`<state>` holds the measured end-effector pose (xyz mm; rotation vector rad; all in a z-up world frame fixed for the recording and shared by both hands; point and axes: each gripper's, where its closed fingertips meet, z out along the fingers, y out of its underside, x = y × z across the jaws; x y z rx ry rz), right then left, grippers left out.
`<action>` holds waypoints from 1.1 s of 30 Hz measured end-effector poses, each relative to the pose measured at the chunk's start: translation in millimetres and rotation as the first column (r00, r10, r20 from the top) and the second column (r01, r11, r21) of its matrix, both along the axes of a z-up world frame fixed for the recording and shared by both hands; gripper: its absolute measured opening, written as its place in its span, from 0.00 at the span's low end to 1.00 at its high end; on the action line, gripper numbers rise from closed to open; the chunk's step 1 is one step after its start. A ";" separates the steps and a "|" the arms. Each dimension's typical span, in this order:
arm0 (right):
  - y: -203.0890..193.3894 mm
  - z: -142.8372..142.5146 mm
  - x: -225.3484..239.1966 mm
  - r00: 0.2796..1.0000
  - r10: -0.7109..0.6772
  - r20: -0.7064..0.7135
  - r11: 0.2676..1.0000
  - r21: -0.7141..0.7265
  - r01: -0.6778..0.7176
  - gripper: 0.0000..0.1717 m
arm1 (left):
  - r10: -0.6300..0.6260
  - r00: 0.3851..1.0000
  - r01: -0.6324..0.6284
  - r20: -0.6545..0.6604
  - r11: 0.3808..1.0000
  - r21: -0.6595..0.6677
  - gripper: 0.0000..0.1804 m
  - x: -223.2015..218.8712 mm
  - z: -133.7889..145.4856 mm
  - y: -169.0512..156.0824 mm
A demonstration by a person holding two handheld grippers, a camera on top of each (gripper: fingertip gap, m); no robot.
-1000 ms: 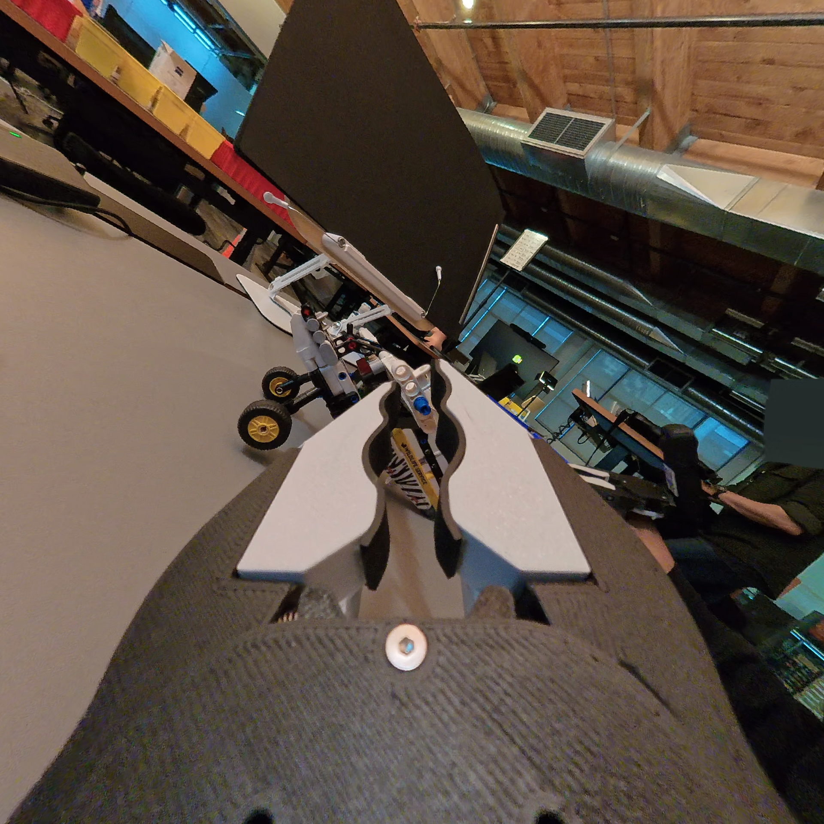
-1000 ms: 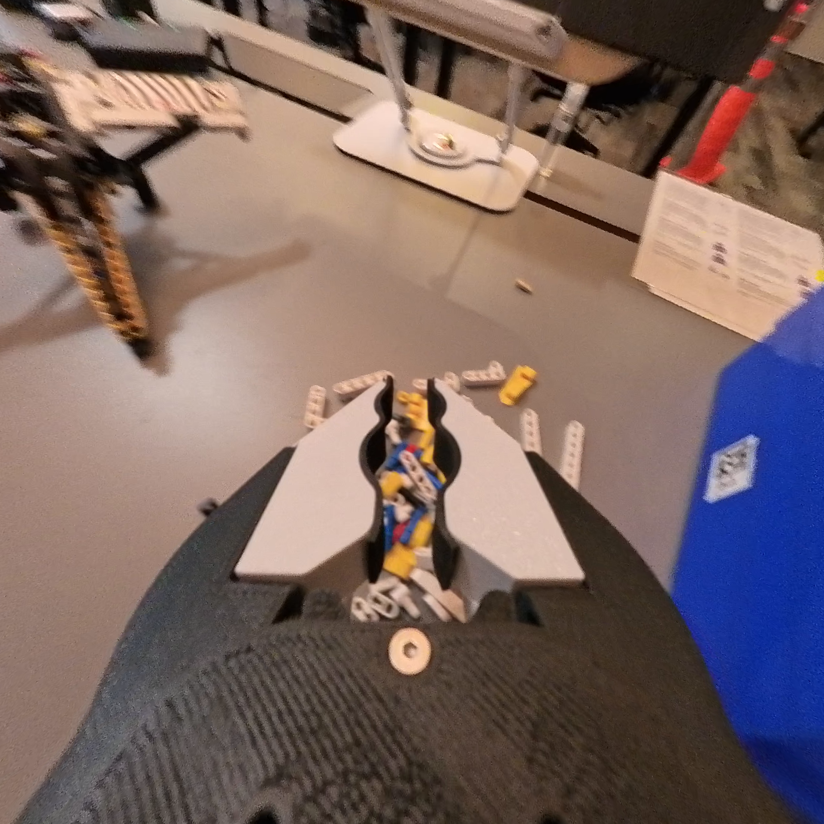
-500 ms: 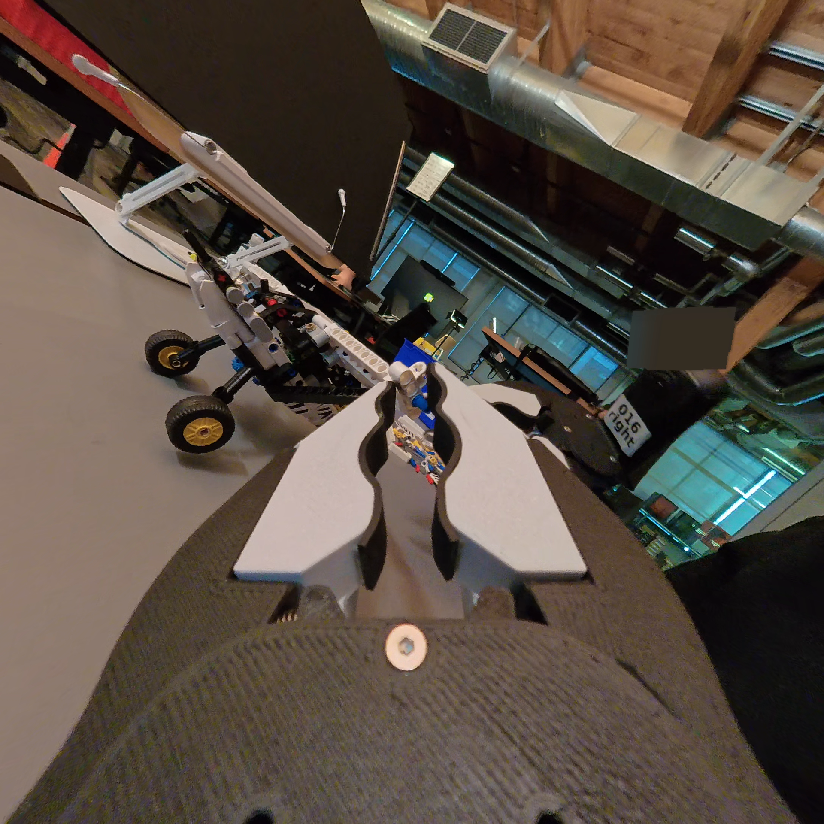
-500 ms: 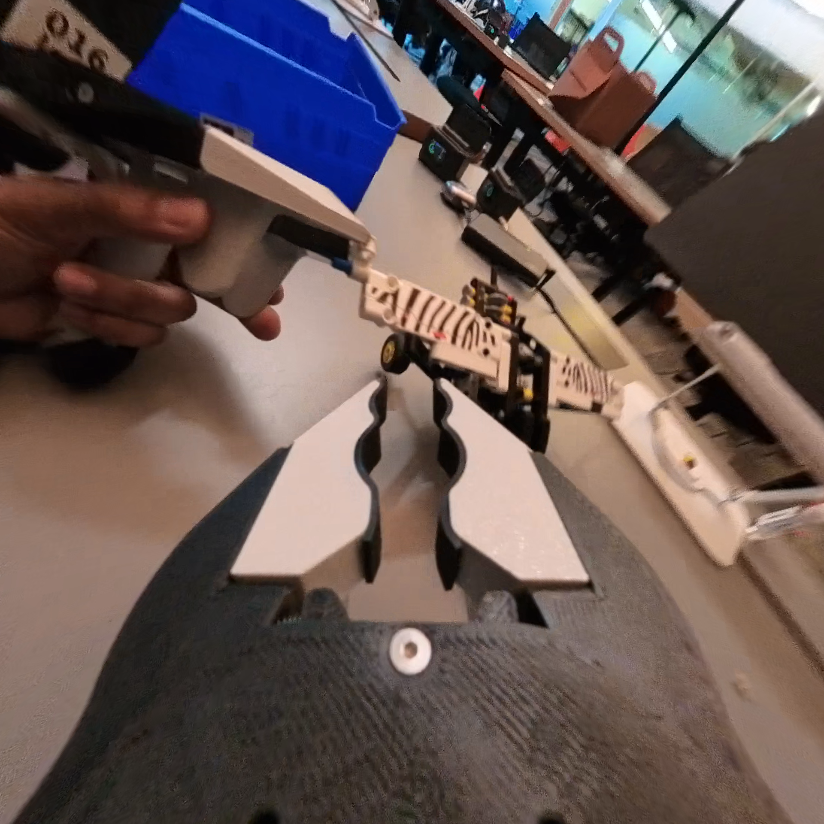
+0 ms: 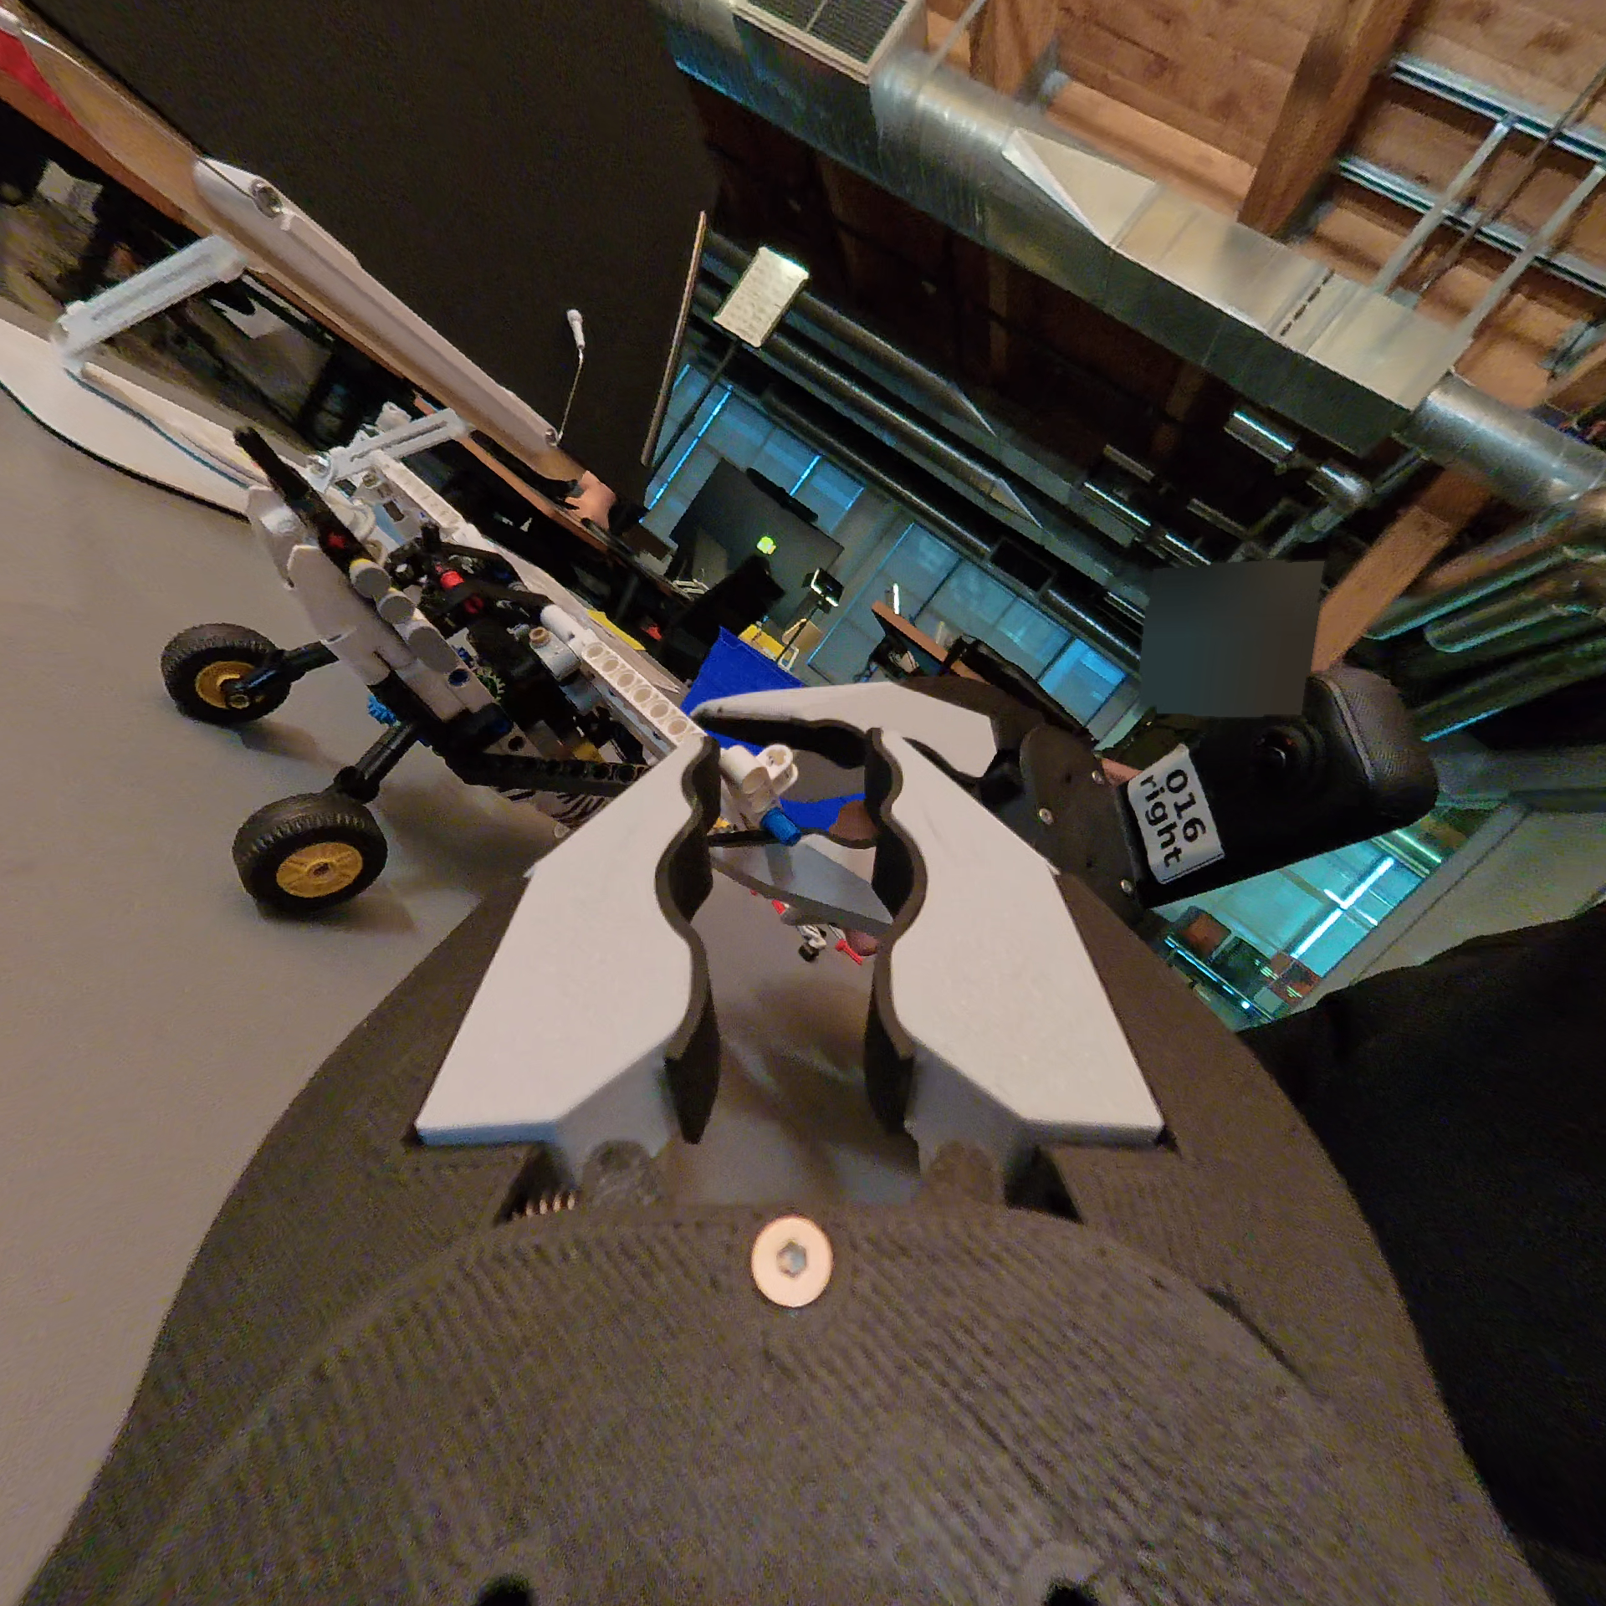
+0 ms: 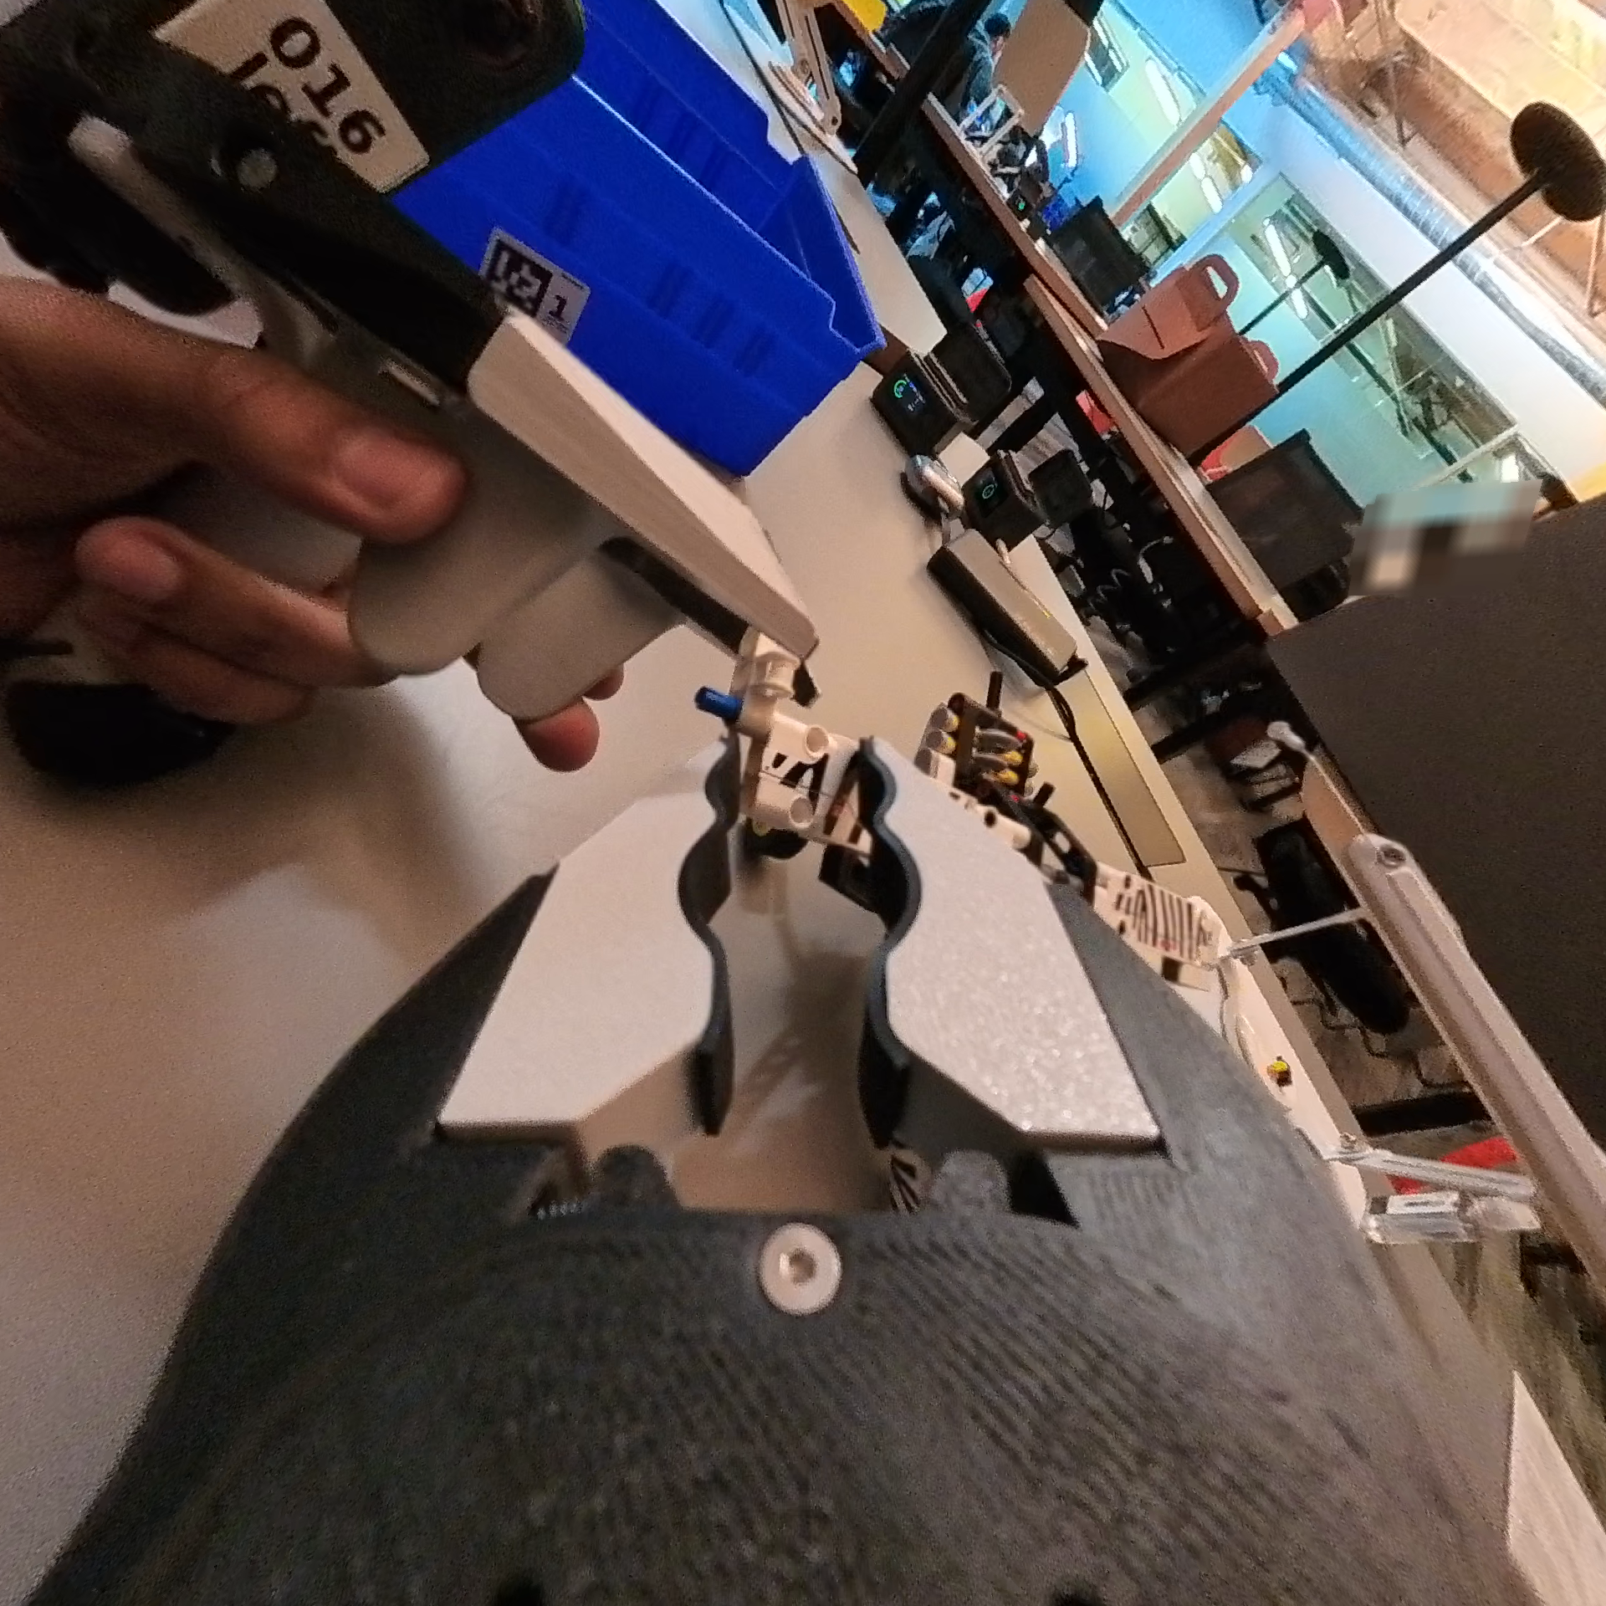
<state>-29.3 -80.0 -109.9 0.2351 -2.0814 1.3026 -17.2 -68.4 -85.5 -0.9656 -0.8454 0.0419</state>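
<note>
Gaping apart, the left gripper [image 5: 786, 765] has a small white connector with a blue pin [image 5: 758, 778] beside its left pad. The right gripper [image 6: 795, 782] stands apart around the brick-built wheeled model's [image 5: 417, 660] zebra-striped end [image 6: 804, 795] above the grey bench [image 5: 130, 999], near a blue plastic bin [image 6: 660, 261].

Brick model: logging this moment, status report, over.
Left gripper open, white connector at one fingertip. Right gripper open, straddling the model's striped end. Blue bin behind left gripper.
</note>
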 end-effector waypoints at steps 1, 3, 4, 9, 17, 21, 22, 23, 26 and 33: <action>3.0 -0.8 0.6 1.000 0.007 -0.002 1.000 0.003 -0.007 0.14 | -0.003 1.000 0.003 0.000 1.000 -0.001 0.16 0.3 0.1 0.4; 9.6 -4.6 2.5 0.999 0.030 0.013 0.999 0.016 -0.030 0.14 | -0.007 1.000 0.007 -0.021 1.000 0.011 0.16 2.6 3.0 -0.7; 13.6 -4.9 2.9 0.999 0.040 0.019 0.999 0.013 -0.040 0.14 | -0.010 0.999 0.011 -0.031 1.000 0.024 0.16 4.1 5.1 -1.9; 37.6 -3.9 7.5 0.990 0.107 0.093 0.994 -0.008 -0.107 0.10 | -0.130 0.991 0.127 -0.006 0.980 -0.155 0.20 20.8 -5.0 10.7; 52.7 -2.4 9.1 0.971 0.160 0.179 0.987 -0.063 -0.150 0.08 | -0.207 0.977 0.110 -0.042 0.669 -0.735 0.24 10.0 -20.6 37.1; 54.6 -1.7 9.8 0.953 0.182 0.241 0.980 -0.125 -0.156 0.07 | -0.393 0.919 0.295 -0.021 0.725 -0.623 0.14 16.8 -2.0 50.8; 55.1 -1.1 10.3 0.945 0.194 0.263 0.976 -0.144 -0.160 0.05 | -0.397 0.918 0.300 -0.014 0.715 -0.631 0.14 14.7 -5.3 50.3; 55.7 -0.4 10.3 0.938 0.204 0.280 0.973 -0.160 -0.164 0.06 | -0.401 0.916 0.294 -0.016 0.698 -0.653 0.14 13.4 -10.1 49.4; 57.4 -0.3 8.8 0.927 0.216 0.305 0.970 -0.177 -0.168 0.08 | -0.383 0.920 0.233 -0.080 0.700 -0.675 0.20 10.3 -13.0 46.9; 56.9 -2.4 10.0 0.907 0.243 0.344 0.957 -0.236 -0.167 0.13 | -0.394 0.917 0.256 -0.056 0.691 -0.676 0.10 10.9 -22.7 46.5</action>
